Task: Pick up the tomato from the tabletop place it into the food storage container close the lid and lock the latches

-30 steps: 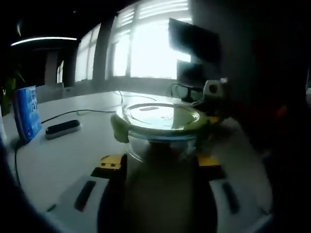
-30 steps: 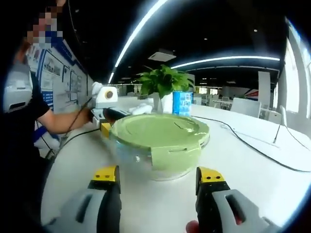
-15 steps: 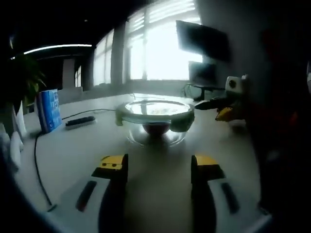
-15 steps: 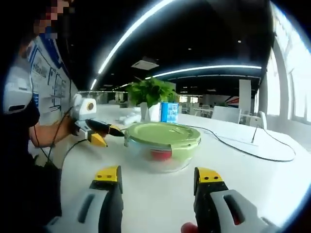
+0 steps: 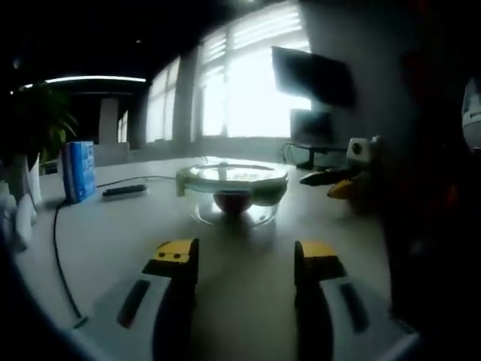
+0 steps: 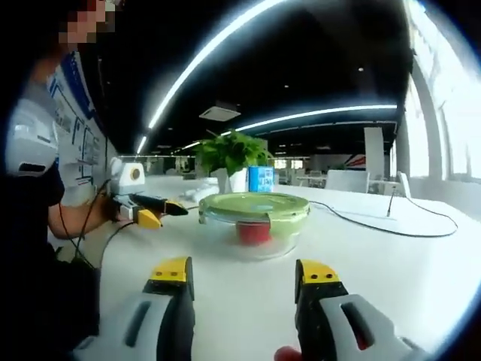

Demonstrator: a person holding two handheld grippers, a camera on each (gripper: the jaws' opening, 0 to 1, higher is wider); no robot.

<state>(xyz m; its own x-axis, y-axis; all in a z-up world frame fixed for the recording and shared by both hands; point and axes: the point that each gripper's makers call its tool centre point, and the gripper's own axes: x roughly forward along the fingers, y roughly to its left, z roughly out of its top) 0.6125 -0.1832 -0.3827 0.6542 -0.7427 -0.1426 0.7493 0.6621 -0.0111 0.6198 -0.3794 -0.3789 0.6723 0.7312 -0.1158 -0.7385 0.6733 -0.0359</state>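
A round glass food storage container (image 5: 232, 197) (image 6: 255, 226) stands on the white tabletop with its green lid (image 6: 254, 205) on and the latch flaps folded down. The red tomato (image 5: 233, 201) (image 6: 254, 232) shows inside through the glass. My left gripper (image 5: 246, 259) is open, well back from the container, with nothing between its yellow-tipped jaws. My right gripper (image 6: 243, 277) is also open and empty, a stretch of table away from the container. The left gripper (image 6: 146, 211) appears at the left in the right gripper view, and the right gripper (image 5: 342, 177) at the right in the left gripper view.
A potted plant (image 6: 229, 154) and a blue carton (image 5: 77, 171) (image 6: 261, 179) stand beyond the container. A black cable (image 5: 56, 241) (image 6: 391, 226) runs over the table, and a dark flat device (image 5: 125, 191) lies by it. A person (image 6: 34, 195) stands at the left. Monitors (image 5: 312, 113) stand near the windows.
Both grippers have drawn back from the container, which now looks smaller and farther off. The lid stays on with the tomato inside.
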